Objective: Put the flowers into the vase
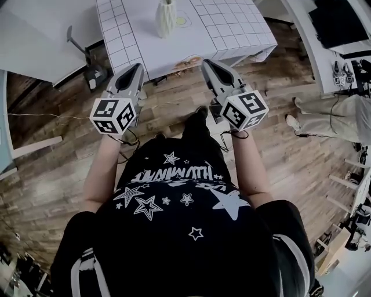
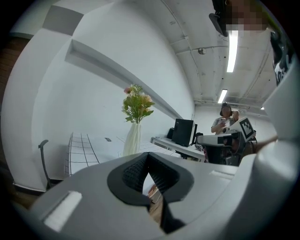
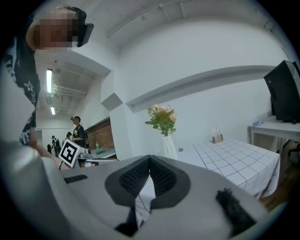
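Observation:
A white ribbed vase [image 1: 166, 17] stands on the table with the checked cloth [image 1: 232, 26], its top cut off by the head view's edge. In the left gripper view the vase [image 2: 132, 139] holds a bunch of pink and cream flowers [image 2: 137, 104] with green leaves. The right gripper view shows the same vase [image 3: 168, 147] and flowers [image 3: 162, 117]. My left gripper [image 1: 138, 68] and right gripper [image 1: 207, 62] hover at the table's near edge, well short of the vase. Both the left gripper [image 2: 147, 161] and the right gripper [image 3: 150, 164] are shut with nothing between the pads.
An office chair [image 1: 81, 55] stands left of the table on the wooden floor. A desk with a dark monitor [image 2: 183, 132] lies to the right, and a person [image 2: 226, 122] stands beyond it. More people [image 3: 77, 131] stand far off by a brick wall.

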A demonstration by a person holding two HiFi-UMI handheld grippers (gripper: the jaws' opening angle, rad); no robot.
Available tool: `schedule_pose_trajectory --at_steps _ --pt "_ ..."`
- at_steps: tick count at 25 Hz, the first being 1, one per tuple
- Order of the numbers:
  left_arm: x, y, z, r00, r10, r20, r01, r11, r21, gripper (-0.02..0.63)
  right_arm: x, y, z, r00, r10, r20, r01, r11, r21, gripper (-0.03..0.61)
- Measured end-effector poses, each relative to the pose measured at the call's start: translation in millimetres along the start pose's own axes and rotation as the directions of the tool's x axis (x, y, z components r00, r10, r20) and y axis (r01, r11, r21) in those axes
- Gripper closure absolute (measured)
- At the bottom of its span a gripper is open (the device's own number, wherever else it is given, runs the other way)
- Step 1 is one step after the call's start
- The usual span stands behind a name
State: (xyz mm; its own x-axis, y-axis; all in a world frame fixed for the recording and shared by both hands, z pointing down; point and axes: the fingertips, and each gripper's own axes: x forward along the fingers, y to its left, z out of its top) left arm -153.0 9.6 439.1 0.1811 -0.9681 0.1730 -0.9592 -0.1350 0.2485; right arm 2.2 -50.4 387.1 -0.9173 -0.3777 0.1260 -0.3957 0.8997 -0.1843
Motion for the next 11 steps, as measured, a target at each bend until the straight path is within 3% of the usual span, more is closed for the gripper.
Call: schedule_pose_trajectory --at_steps 5,11 --pt "-7 -9 -1 0.999 -0.044 -0.012 0.044 0.999 0.021 0.604 -5 9 -6 1.0 -0.022 -0.014 0.022 1.0 0.003 0.566" --pt "-9 -1 -8 0.998 -0.053 -0.036 0.051 0.997 -0.05 0.604 6 20 -11 0.999 -0.015 -0.039 0.015 1.0 -0.007 0.566"
